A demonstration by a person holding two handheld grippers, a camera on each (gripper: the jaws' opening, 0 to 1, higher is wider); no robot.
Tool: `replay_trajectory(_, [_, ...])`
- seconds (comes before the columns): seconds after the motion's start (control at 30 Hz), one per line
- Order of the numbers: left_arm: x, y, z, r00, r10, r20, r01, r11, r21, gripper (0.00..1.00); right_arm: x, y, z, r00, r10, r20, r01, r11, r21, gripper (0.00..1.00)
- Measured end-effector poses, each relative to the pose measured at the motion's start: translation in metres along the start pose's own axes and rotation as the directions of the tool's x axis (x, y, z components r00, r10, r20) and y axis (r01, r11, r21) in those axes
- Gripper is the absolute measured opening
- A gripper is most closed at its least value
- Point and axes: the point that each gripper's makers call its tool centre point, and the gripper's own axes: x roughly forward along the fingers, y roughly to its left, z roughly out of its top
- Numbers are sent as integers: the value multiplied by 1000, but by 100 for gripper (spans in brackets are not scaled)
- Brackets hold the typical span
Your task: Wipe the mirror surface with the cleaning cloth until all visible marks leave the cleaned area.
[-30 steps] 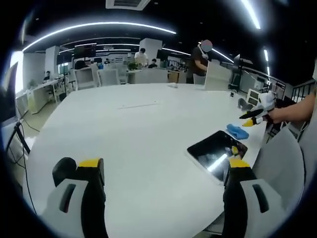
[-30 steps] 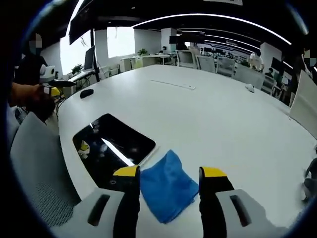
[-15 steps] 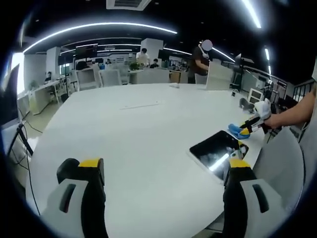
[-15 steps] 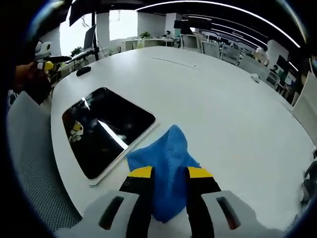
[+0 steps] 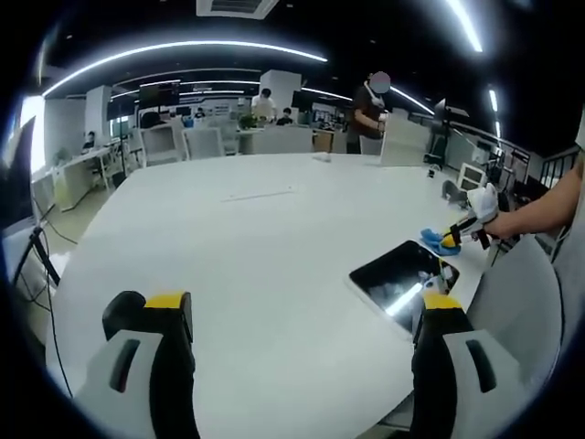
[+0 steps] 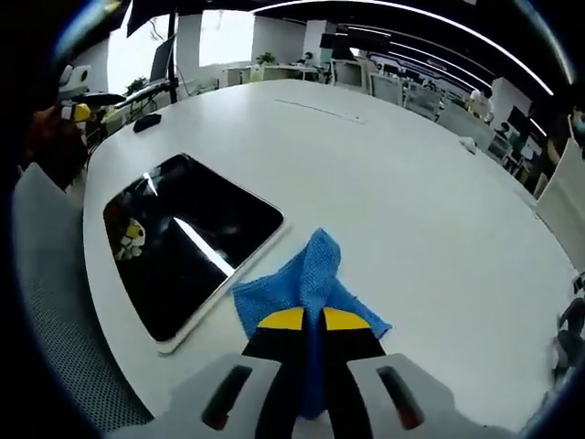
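Note:
A dark rectangular mirror (image 6: 186, 240) with a white rim lies flat on the white table (image 6: 402, 192), left of a crumpled blue cleaning cloth (image 6: 309, 291). My right gripper (image 6: 307, 319) is shut on the near edge of that cloth. In the left gripper view the mirror (image 5: 398, 279) sits at the right, and the blue cloth (image 5: 437, 240) lies beyond it with the right gripper (image 5: 452, 240) pinching it. My left gripper (image 5: 297, 311) hovers open above the table's near part, holding nothing.
A grey mesh chair back (image 6: 55, 320) stands at the table edge beside the mirror. A long thin strip (image 5: 256, 193) lies mid-table. Office desks, chairs and standing people (image 5: 370, 110) are beyond the far edge. A dark mouse (image 6: 146, 122) rests near the table's edge.
My right gripper came down over the blue cloth and its jaws went from wide open to shut on it. The left gripper stayed put and open.

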Motion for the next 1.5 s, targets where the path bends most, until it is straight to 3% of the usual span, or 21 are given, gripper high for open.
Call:
replay_trajectory(0.1, [-1, -1, 1, 1000, -1, 3, 1, 1000, 0, 99, 0, -7, 6, 1000, 10, -2, -10, 1000, 12, 0])
replay_trajectory(0.2, [-2, -3, 3, 1000, -2, 4, 2, 1000, -3, 99, -8, -3, 31, 998, 26, 49, -28, 999, 25, 0])
replay_trajectory(0.37, [-3, 2, 3, 1000, 1, 9, -1, 1000, -5, 99, -17, 15, 75, 990, 84, 117, -85, 996, 7, 0])
replay_trajectory(0.5, [-2, 1, 5, 1000, -4, 18, 4, 1000, -10, 99, -7, 34, 92, 984, 130, 119, -133, 991, 16, 0])
replay_trajectory(0.67, [-1, -1, 2, 1000, -14, 16, 14, 1000, -13, 99, 19, 55, 85, 983, 174, 53, -174, 985, 3, 0])
replay_trajectory(0.83, [-2, -3, 1, 1000, -16, 14, 16, 1000, -7, 99, 36, 57, 74, 987, 159, 9, -159, 986, -52, 0])
replay_trajectory(0.97, [-4, -4, 1, 1000, -20, 7, 20, 1000, 8, 99, 42, 60, 70, 986, 166, -7, -166, 985, -50, 0])
replay_trajectory(1.23, [-6, 1, -2, 1000, -13, 8, 13, 1000, -1, 99, 45, 68, 76, 982, 190, -14, -190, 981, -23, 0])
replay_trajectory(1.5, [-5, 3, -3, 1000, -17, 5, 17, 1000, 3, 99, 55, 93, 88, 974, 227, -22, -228, 971, -66, 0])
